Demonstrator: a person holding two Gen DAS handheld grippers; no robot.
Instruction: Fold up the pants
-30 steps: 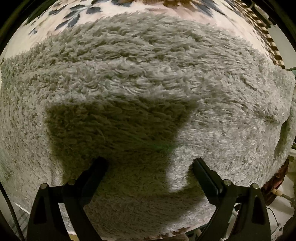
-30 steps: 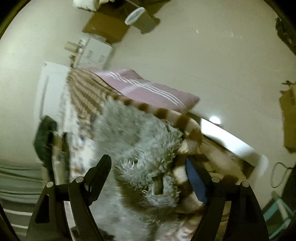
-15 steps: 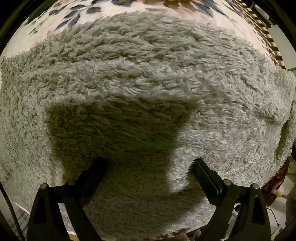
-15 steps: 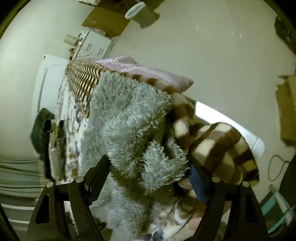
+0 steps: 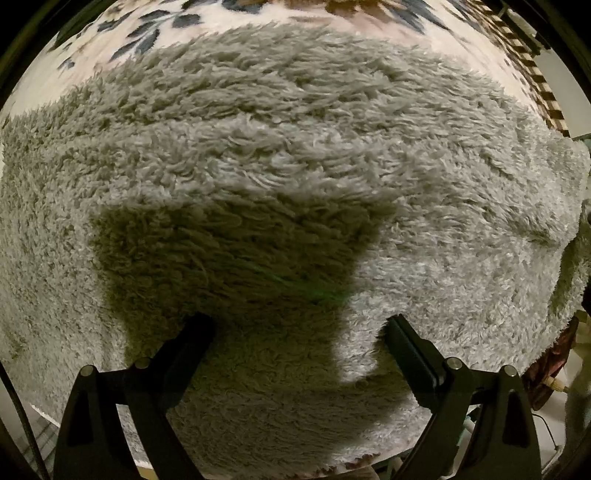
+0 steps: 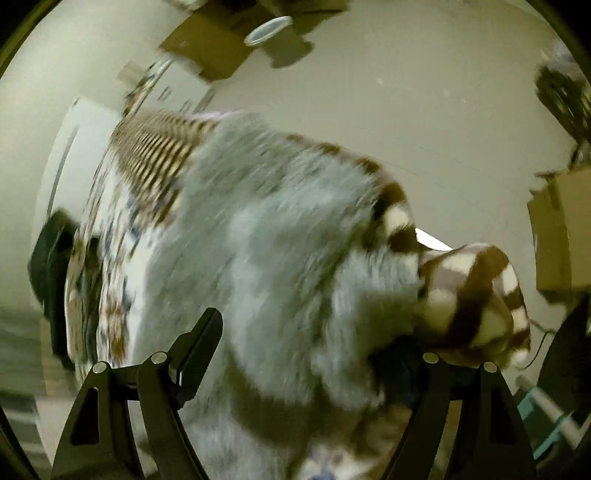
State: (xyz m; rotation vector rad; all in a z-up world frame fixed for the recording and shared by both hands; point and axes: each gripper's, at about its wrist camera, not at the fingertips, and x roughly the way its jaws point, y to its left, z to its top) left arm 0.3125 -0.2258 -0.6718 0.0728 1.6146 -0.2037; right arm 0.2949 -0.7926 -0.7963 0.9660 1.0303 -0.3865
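While my left gripper [image 5: 299, 332] points straight down with its jaws spread wide, the grey fleece pants [image 5: 295, 166] lie flat beneath it and fill nearly the whole left view; nothing sits between the fingers [image 5: 192, 343], whose tips look pressed on the pile, though I cannot confirm contact. Its shadow falls on the fleece ahead of the jaws. Beyond the far edge of the pants I see the floral bedspread [image 5: 207, 14], and to the right a brown checked blanket [image 5: 539, 77]. Past the near-right edge of the fleece the bed ends and the floor shows, with a cable there.

My right gripper [image 6: 306, 339] tilts down, jaws wide. A bunched fold of the pants [image 6: 266, 258] lies between them, and the right finger is buried under fabric and a lump of the checked blanket [image 6: 476, 295]; with the blur, I cannot tell whether the pads clamp anything.

Only the right view shows the room: pale floor [image 6: 424, 92] lies open beyond the bed, cardboard boxes [image 6: 207, 55] and a round white-rimmed bin [image 6: 267, 31] stand far ahead, their contents unseen, and dark clothing [image 6: 51, 266] sits left.
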